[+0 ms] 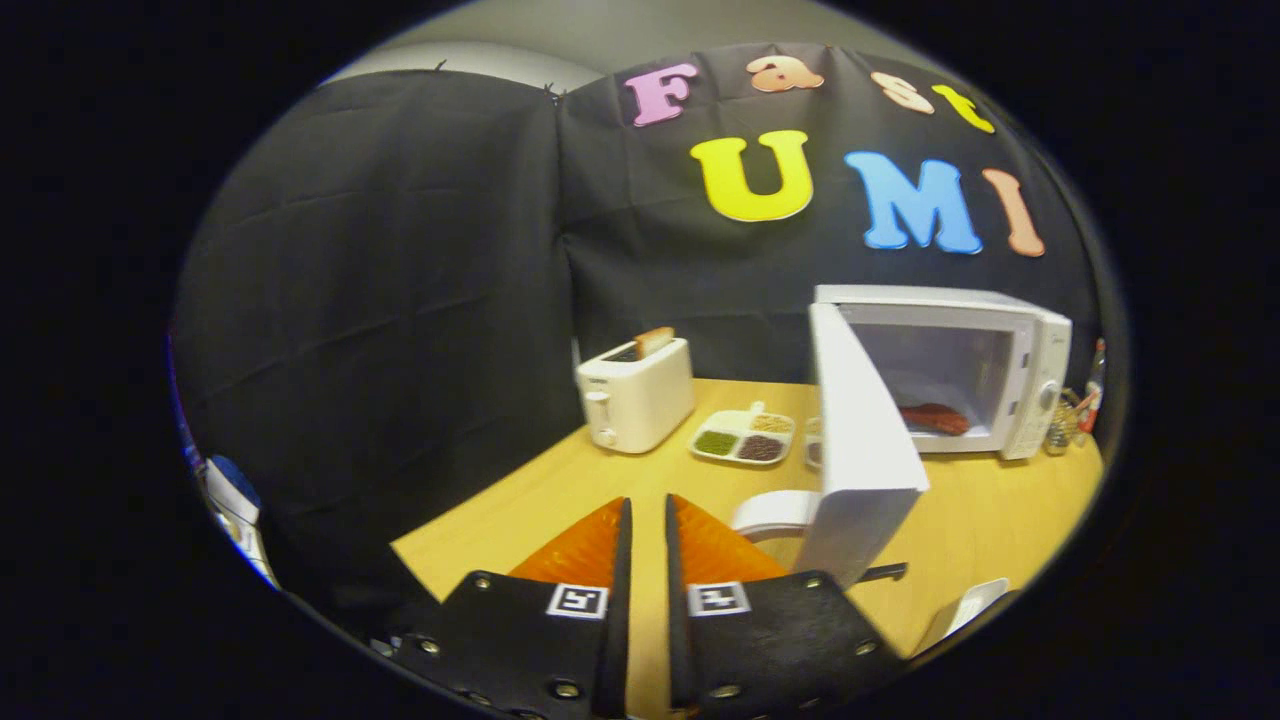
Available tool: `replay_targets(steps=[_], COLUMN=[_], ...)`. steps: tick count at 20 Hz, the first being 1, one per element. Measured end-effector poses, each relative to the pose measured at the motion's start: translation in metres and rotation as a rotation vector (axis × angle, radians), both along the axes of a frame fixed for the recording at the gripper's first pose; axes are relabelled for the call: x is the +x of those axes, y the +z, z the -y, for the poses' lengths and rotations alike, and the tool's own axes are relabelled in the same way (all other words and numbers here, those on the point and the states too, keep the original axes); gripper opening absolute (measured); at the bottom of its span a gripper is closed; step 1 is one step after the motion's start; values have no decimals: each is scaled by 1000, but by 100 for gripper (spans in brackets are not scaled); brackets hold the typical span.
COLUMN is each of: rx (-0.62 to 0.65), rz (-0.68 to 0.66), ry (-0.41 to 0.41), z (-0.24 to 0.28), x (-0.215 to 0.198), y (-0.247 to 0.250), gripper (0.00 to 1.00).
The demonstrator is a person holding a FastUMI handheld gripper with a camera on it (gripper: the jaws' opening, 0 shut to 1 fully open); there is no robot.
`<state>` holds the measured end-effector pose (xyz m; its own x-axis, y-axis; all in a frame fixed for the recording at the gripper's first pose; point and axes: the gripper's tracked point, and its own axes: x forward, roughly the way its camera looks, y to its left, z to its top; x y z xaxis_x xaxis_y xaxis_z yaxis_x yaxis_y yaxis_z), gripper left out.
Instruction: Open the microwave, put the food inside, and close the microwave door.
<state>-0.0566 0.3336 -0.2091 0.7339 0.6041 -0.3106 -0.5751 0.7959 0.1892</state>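
At the bottom centre of the frame the gripper was almost closed: its two fingers stood side by side with only a narrow slit between them, and nothing was held in that slit. Under the fingers lay the bare wooden table.

Just to the right of the fingertips, in the lower right part of the frame, stood the microwave door. It was swung wide open toward the camera, so its free edge was near the right finger but did not touch it, as far as I could tell. A white rounded object sat low beside the door; I could not say what it was.

Further away, in the middle of the frame, a white toaster stood with a slice of bread in its slot, and to its right lay a divided plate with grains or beans.

At the far right the microwave stood against the black wall. Inside its cavity a reddish piece of food lay on the floor of the oven, well beyond the fingers and to their right.

I judged that the opening was done and the food was already put inside. Only the closing of the door was left, and the fingers were on the near, outer side of the door, which seemed a suitable place to push from.
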Motion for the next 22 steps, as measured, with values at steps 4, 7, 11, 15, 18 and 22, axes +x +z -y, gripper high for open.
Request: replay_targets(steps=[4,7,11,15,18,22], rx=[20,-4,-15,-24,-30,-41], rz=[-66,-64,-94,-108,-120,-125], ry=[-22,-49,-96,-132,-158,-191], z=[18,42,77,107,127,148], x=[6,17,34,52,69,93], y=[-6,-4,-14,-14,-17,-19], gripper=[1,1,1,1,1,1])
